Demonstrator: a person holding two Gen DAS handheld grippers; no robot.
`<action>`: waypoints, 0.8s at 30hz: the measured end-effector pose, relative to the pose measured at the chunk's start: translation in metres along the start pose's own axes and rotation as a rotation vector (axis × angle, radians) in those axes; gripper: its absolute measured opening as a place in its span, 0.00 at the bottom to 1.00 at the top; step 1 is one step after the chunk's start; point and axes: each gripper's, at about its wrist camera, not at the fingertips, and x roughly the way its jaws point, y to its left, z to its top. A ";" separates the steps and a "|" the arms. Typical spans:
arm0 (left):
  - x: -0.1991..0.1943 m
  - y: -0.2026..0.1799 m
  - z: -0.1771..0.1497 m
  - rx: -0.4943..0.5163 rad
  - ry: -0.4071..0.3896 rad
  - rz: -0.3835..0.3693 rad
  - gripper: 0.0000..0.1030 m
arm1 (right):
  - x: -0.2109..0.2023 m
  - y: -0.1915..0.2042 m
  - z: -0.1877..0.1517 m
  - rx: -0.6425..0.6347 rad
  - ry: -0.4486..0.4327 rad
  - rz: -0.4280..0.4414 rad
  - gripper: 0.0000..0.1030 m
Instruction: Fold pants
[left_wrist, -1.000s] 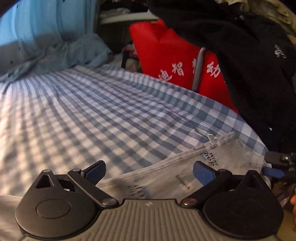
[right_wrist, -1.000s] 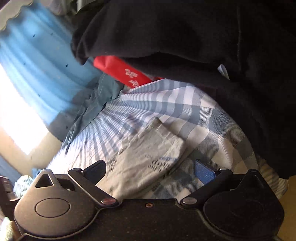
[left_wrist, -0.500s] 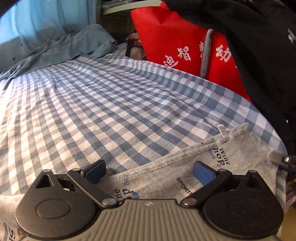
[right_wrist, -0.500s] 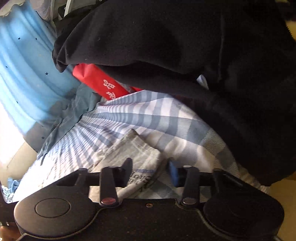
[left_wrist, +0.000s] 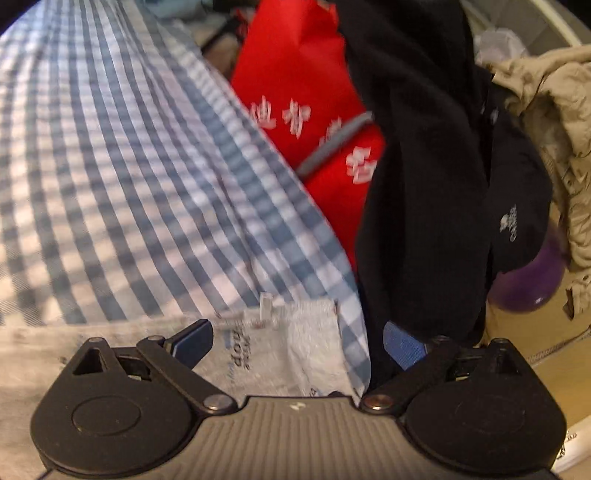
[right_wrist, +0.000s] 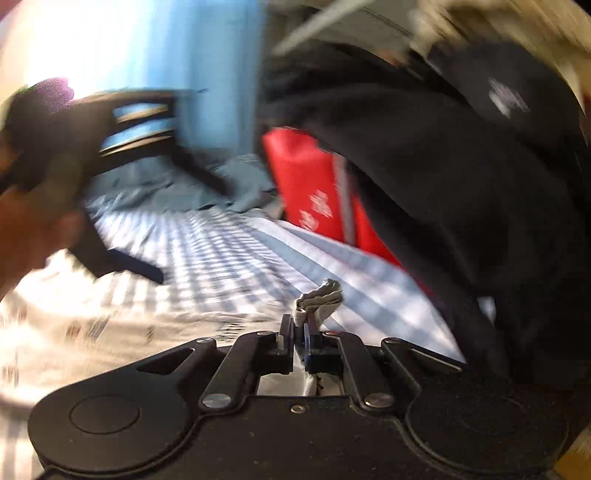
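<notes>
Light grey printed pants (left_wrist: 295, 350) lie on a blue-and-white checked bed sheet (left_wrist: 122, 173). My left gripper (left_wrist: 297, 341) is open, its blue pads either side of the pants' hem corner at the bed's right edge. My right gripper (right_wrist: 299, 332) is shut on a bunched corner of the pants (right_wrist: 319, 295), which sticks up between its fingers. The rest of the pants spreads blurred to the left in the right wrist view (right_wrist: 92, 325). The left gripper, held in a hand, also shows in the right wrist view (right_wrist: 122, 266).
A red bag with white characters (left_wrist: 306, 110) stands beside the bed. Black garments (left_wrist: 443, 166) hang close on the right. Beige cloth (left_wrist: 554, 110) and a purple object (left_wrist: 528, 284) sit further right. A blue curtain (right_wrist: 207, 74) is behind the bed.
My right gripper has shut on the pants' corner and lifted it; the view swung and blurred. My left gripper has moved right to the hem corner at the bed's edge, still open.
</notes>
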 end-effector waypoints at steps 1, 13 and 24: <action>0.006 0.000 -0.001 -0.005 0.028 -0.011 0.98 | -0.001 0.008 0.000 -0.046 -0.003 0.001 0.04; 0.038 0.004 -0.014 -0.028 0.097 0.046 0.31 | 0.002 0.056 -0.007 -0.271 0.004 0.013 0.04; -0.044 0.015 -0.045 -0.001 -0.054 0.061 0.05 | -0.041 0.082 0.021 -0.297 -0.077 0.057 0.04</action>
